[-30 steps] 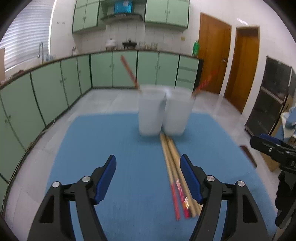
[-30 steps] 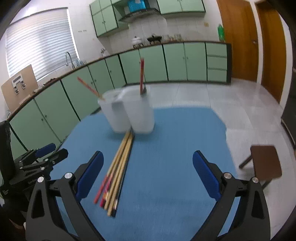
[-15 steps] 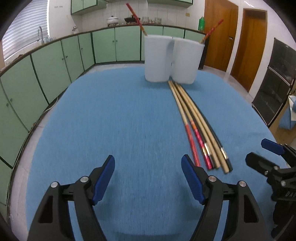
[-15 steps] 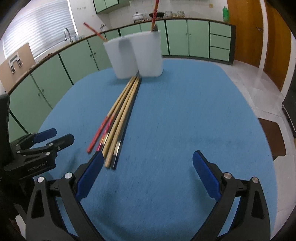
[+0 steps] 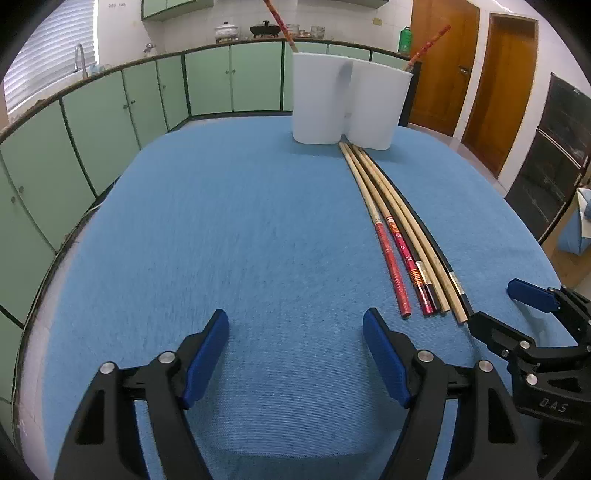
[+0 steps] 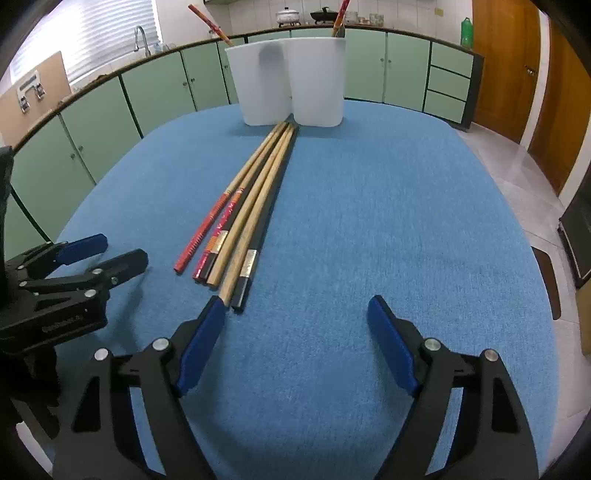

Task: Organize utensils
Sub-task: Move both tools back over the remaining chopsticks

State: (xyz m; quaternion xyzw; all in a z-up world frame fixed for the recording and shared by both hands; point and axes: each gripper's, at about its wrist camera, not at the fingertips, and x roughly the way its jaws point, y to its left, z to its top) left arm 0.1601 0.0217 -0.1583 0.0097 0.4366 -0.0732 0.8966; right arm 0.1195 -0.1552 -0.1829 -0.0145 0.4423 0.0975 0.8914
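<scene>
Six chopsticks (image 6: 243, 206) (two cups (image 6: 288, 81))

We see a blue cloth (image 5: 221, 229), white cups (image 5: 347, 103), and chopsticks (image 6: 243, 210) — tan, black, red-patterned — beside blue-padded black grippers.

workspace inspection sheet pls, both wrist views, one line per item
surface: blue cloth over a round table.
job's things: chopsticks lie bundled, far tips at two white cups; one red chopstick stands in each cup.
clutter: nothing seen.
grippers: left gripper open and empty; right gripper open, left fingertip beside the near chopstick ends.
cables: nothing seen.
surroundings: green cabinets, wooden doors, sink tap.
</scene>
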